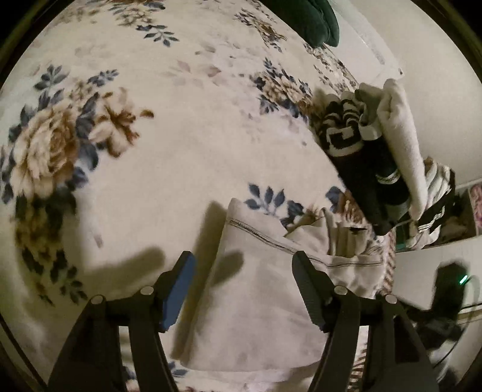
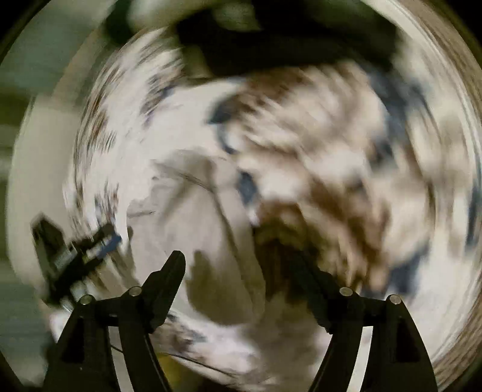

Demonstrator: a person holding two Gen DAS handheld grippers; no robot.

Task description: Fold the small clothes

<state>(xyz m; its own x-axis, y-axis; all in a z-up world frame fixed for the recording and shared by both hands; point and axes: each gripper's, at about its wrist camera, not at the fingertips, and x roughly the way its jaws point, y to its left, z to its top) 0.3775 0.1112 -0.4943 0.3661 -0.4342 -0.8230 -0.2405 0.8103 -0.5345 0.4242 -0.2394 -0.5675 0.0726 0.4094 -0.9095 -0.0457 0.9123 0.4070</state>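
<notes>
Floral blanket (image 1: 180, 156): cream plush with blue and brown flower prints, covering the whole working area; a large rose print sits at the far left of the left wrist view. Left claw (image 1: 244, 265): two dark fingers standing apart with nothing between them, the left one carrying a blue pad (image 1: 177, 295); it hangs above the cloth, throwing finger shadows onto the blanket and garment. White garment (image 1: 256, 301): a small pale piece with a thin dark stitched line along its hem, lying folded flat on the blanket directly under and ahead of the left claw, not touched by either finger. Pile of clothes (image 1: 370, 156): at the right edge of the blanket, beyond the white garment and apart from it; includes a black-and-white patterned piece, dark items and a white towel-like roll (image 1: 403, 144) on its far side. Dark green cushion (image 1: 313, 21): at the top edge of the view. Right wrist view: heavily blurred by motion. Right claw (image 2: 241, 271): fingers spread wide, empty, over the same white garment (image 2: 186, 211), which shows as a pale shape on the blurred floral blanket (image 2: 346, 150). Left claw again (image 2: 75, 250): seen at the left of the right wrist view, too smeared to read its fingers there.
</notes>
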